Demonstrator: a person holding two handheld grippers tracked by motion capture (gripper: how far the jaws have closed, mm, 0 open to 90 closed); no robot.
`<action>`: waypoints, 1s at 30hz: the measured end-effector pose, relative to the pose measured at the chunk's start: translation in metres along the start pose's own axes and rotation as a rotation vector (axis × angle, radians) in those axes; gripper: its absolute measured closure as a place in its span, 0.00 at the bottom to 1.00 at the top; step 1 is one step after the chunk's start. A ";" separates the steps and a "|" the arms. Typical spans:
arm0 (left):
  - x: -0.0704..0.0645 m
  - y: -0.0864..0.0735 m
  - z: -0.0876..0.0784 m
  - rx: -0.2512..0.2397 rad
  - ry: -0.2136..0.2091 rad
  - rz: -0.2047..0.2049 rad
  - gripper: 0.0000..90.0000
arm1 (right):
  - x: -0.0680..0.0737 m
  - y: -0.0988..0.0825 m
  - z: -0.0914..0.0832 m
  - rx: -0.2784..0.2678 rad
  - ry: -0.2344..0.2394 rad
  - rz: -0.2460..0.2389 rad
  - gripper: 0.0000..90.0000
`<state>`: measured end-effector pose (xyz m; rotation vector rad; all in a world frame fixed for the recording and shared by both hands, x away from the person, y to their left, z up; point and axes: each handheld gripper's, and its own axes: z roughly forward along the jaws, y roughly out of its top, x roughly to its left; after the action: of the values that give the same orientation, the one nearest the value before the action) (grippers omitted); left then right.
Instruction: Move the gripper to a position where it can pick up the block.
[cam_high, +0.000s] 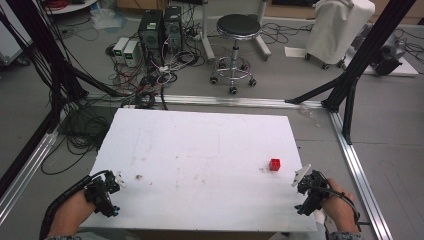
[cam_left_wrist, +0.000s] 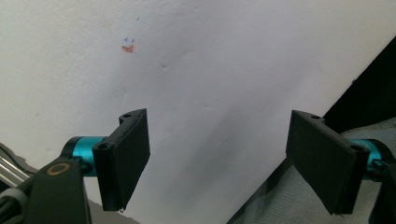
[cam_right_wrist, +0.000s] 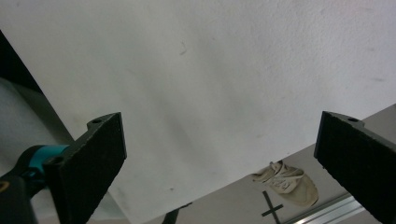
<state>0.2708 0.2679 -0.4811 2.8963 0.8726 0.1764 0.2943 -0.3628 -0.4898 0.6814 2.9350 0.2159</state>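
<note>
Red, the small plastic cube sits lower right on the white rectangular tabletop; the left gripper and right gripper (both empty) gape wide.

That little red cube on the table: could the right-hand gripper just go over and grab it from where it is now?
Probably yes. The red cube sits alone on the white table, close to the right gripper, whose jaws stand wide open, and nothing lies between them.

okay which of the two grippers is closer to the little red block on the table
The right gripper, at the table's near right corner. The red block sits just up and left of it, while the left gripper is across at the near left corner.
</note>
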 end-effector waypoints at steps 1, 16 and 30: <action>0.000 0.000 0.001 -0.002 0.002 0.000 0.24 | -0.002 0.000 0.001 0.002 0.007 -0.010 0.02; 0.000 -0.002 0.001 0.001 -0.003 -0.006 0.24 | -0.038 0.021 -0.007 0.048 0.014 -0.165 0.02; 0.001 -0.004 0.003 0.005 -0.002 -0.013 0.24 | -0.072 0.047 -0.019 0.041 0.004 -0.255 0.02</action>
<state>0.2703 0.2718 -0.4848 2.8944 0.8932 0.1696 0.3761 -0.3551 -0.4573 0.3059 2.9983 0.1322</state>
